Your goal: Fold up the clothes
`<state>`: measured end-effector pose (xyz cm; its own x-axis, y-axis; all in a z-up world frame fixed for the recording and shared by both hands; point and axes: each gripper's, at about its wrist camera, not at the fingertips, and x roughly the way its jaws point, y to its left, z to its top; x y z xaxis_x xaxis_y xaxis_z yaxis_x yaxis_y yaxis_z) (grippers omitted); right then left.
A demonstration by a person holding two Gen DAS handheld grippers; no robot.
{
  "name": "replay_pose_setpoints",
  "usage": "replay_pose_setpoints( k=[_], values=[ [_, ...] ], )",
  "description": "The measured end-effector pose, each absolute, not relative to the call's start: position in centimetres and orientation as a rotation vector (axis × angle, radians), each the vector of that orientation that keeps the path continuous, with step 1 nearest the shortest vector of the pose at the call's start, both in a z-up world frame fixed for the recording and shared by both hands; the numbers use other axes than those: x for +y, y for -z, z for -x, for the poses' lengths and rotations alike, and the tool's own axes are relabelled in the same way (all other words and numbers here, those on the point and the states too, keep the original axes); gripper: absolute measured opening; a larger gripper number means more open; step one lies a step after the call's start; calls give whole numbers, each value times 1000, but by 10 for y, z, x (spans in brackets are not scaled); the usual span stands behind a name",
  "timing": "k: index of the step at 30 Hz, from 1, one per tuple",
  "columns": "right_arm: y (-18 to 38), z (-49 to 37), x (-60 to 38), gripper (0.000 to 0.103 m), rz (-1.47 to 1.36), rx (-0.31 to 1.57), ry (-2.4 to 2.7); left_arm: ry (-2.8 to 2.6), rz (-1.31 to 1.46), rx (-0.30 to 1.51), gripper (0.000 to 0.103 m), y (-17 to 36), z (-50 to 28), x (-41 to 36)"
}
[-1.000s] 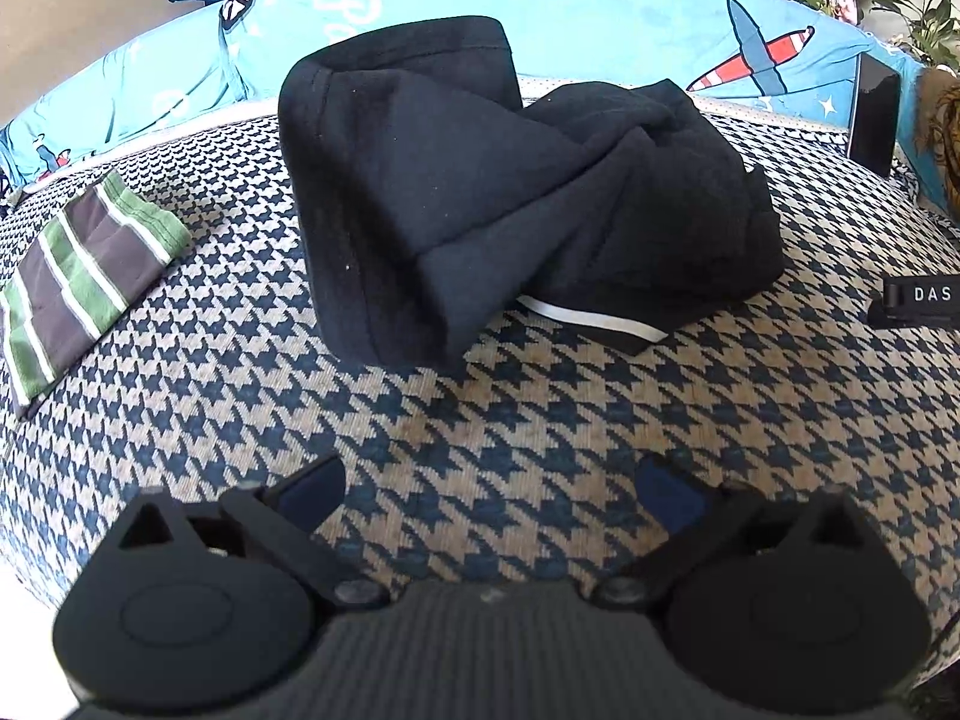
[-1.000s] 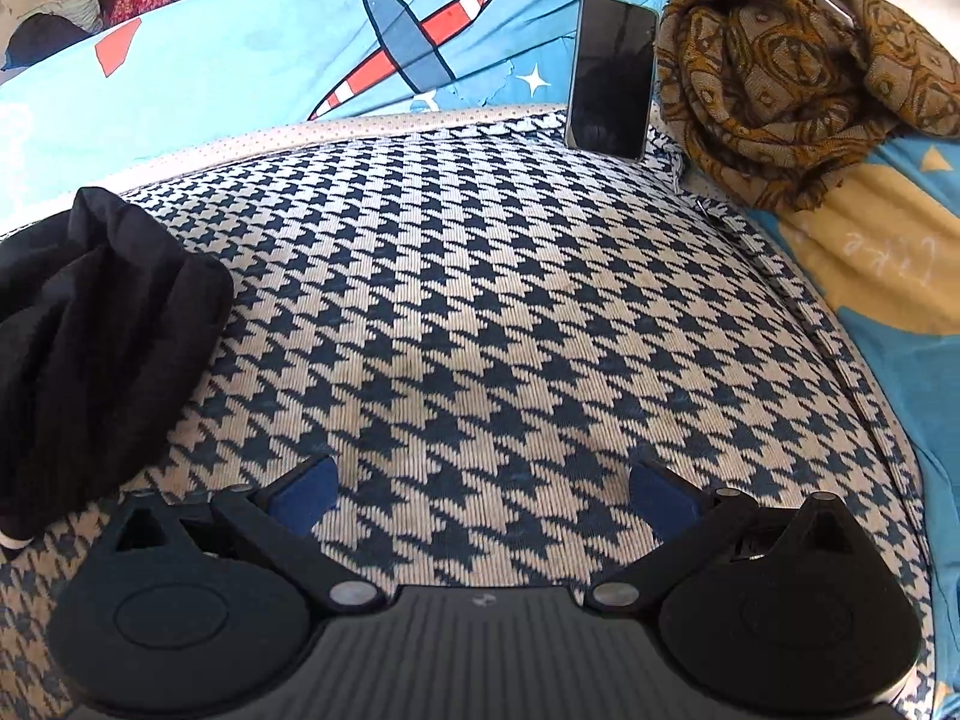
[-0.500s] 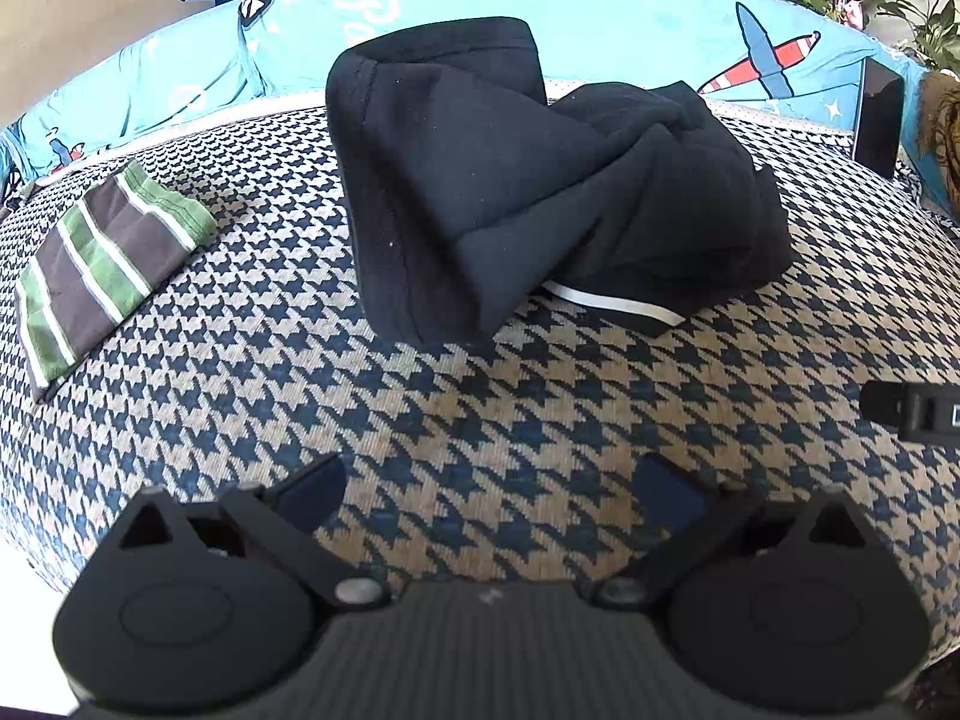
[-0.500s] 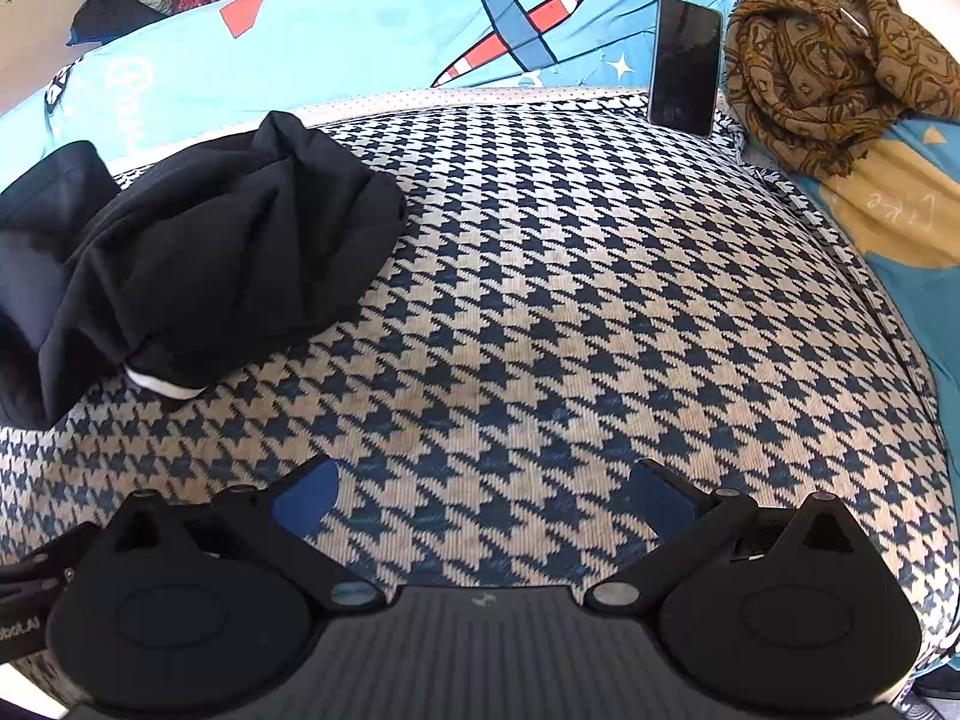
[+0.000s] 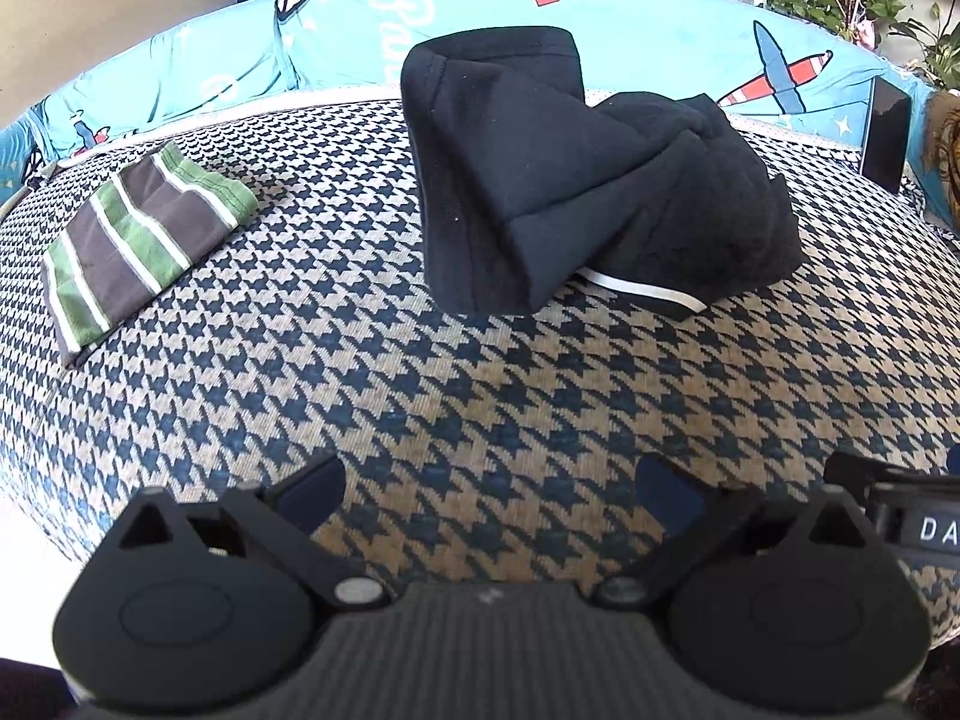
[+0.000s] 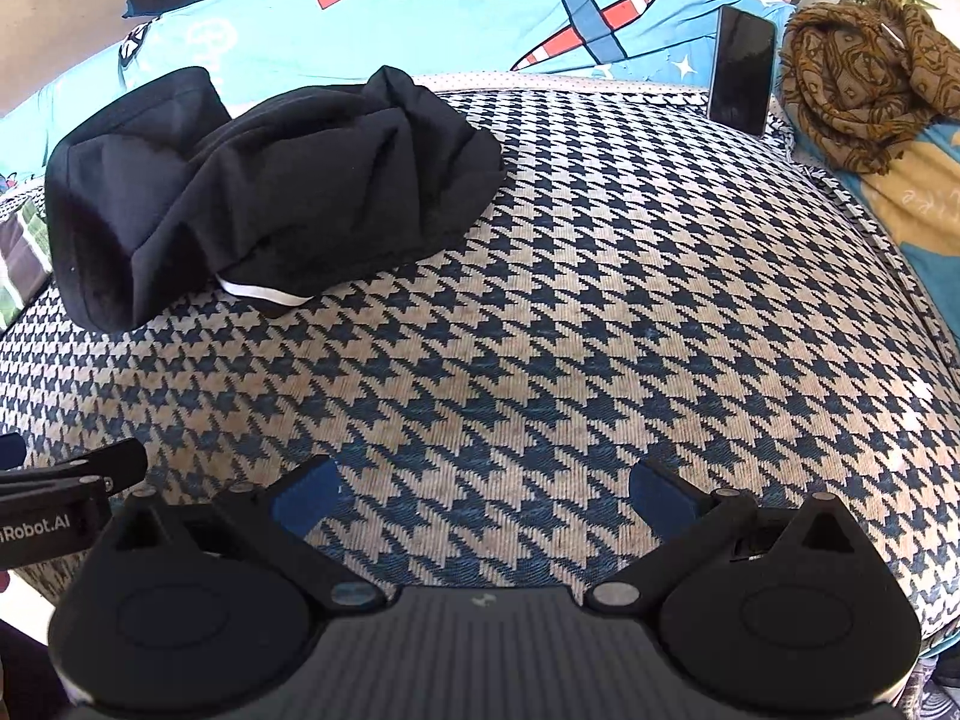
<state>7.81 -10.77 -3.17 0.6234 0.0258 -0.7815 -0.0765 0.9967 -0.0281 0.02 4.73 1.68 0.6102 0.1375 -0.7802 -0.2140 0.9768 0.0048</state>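
Tools (image 5: pixel 492 489) (image 6: pixel 483 489) agape, black garment (image 5: pixel 576 180) apart

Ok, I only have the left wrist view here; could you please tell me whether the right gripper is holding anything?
Observer: No, the right gripper is open, with only the houndstooth cover showing between its fingers.
Operator: Thanks. Is there any other cloth off to its right?
Observer: Yes, a crumpled brown patterned cloth lies on the blue sheet, just right of the propped phone.
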Motion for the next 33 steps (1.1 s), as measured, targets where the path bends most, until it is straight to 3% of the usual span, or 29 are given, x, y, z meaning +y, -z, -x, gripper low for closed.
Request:
replay_pose_setpoints(
  k=[33],
  values=[
    [35,-39,-94,103,10,913,-120,-174,69,873,103,-17,40,54]
  ],
)
